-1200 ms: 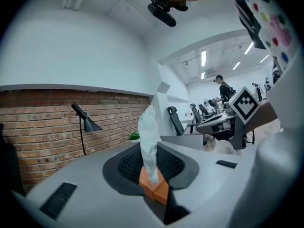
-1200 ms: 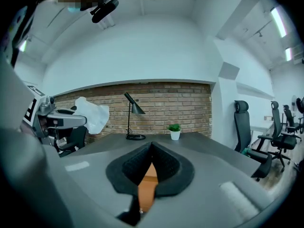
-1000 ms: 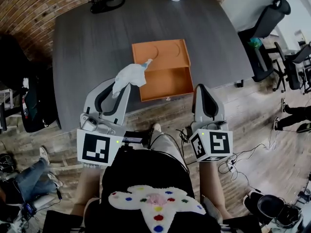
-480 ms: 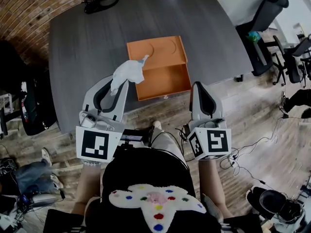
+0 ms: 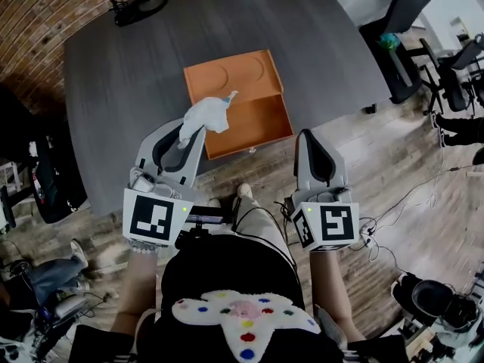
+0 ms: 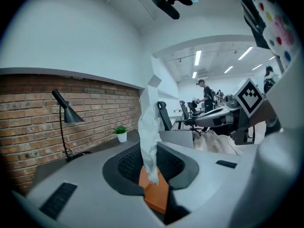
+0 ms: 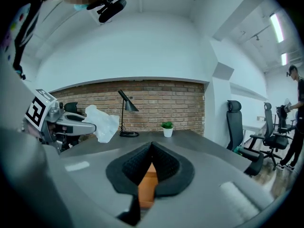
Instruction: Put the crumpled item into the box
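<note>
Paper or thin film, I cannot tell which, makes up the white crumpled wad [image 5: 206,115]. It hangs in the air, pinched in the narrow-set jaws of the left gripper [image 5: 188,134], and in the head view it shows against the left edge of the open orange cardboard box [image 5: 261,119], which lies on the dark grey bench [image 5: 121,82] near its front edge. The wad looks very light, soft and springy, not fragile. It should squash under the pads without harm, though on release it may cling to a pad or drift instead of dropping straight, so a hold on the dense middle seems safer than one on a loose tail. The left gripper view shows what the head view does not: the jaws grip only the wad's lower, narrower end, most of it stands up above them, and orange shows through the gap below. The right gripper view shows the right gripper [image 5: 311,141] with its jaws closed together on nothing, just a slit of orange past them. It also catches the wad side-on at far left, puffed out beyond the other jaws' tips. Only the head view lays out the box's tray and its flat lid together.
</note>
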Tool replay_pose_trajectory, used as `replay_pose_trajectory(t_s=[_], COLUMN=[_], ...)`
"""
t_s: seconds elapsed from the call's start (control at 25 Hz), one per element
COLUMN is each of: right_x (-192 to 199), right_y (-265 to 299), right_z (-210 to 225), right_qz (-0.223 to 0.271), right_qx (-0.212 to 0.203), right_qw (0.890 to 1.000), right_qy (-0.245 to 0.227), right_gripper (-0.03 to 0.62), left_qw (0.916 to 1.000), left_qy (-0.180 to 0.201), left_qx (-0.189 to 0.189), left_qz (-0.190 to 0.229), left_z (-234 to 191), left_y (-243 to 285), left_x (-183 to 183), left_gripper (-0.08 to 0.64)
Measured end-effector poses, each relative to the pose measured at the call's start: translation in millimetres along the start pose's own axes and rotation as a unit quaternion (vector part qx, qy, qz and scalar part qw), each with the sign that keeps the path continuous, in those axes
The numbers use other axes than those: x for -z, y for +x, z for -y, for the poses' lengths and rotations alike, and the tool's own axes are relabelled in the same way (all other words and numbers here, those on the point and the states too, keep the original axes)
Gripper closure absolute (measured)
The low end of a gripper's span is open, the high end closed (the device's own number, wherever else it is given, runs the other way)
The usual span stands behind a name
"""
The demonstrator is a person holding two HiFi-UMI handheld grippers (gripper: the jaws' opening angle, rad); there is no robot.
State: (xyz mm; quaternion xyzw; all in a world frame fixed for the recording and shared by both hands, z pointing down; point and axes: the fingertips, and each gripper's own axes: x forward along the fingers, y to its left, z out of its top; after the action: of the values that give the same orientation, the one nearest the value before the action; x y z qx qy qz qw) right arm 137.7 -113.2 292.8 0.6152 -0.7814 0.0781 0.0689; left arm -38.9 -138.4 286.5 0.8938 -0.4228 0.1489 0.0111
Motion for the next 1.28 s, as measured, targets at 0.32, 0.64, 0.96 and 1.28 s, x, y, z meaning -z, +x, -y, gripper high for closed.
replay_pose_trajectory(t_s=[0.32,0.64,0.96,1.28], right_x=[16.6,33.1,47.5,64.1], right_y=[-11.4,-14.9,-15.5,-17.6], right_z=[17.7,28.6,36.2,50.4], right_qz=[-0.02,-0.038,-0.049,-0.063], right_qx=[0.033,0.044,0.04,0.052], right_qw=[0.999,0.998,0.998,0.996], right_qy=[0.015,0.024,0.025,0.043], right_gripper=[0.583,0.583,0.583,0.583], left_qw=[0.997,0.9905,0.979,0.9592], left_qy=[0.013,0.004,-0.018,-0.023], left_qx=[0.065,0.115,0.153,0.175], left_qz=[-0.039,-0.077,-0.134,-0.221], left_z=[16.5,35.3,55.6,71.6], left_y=[43.6,84.1,121.2,150.4], left_x=[27.8,57.3,98.6,140.0], left_gripper=[0.491,0.491,0.491,0.491])
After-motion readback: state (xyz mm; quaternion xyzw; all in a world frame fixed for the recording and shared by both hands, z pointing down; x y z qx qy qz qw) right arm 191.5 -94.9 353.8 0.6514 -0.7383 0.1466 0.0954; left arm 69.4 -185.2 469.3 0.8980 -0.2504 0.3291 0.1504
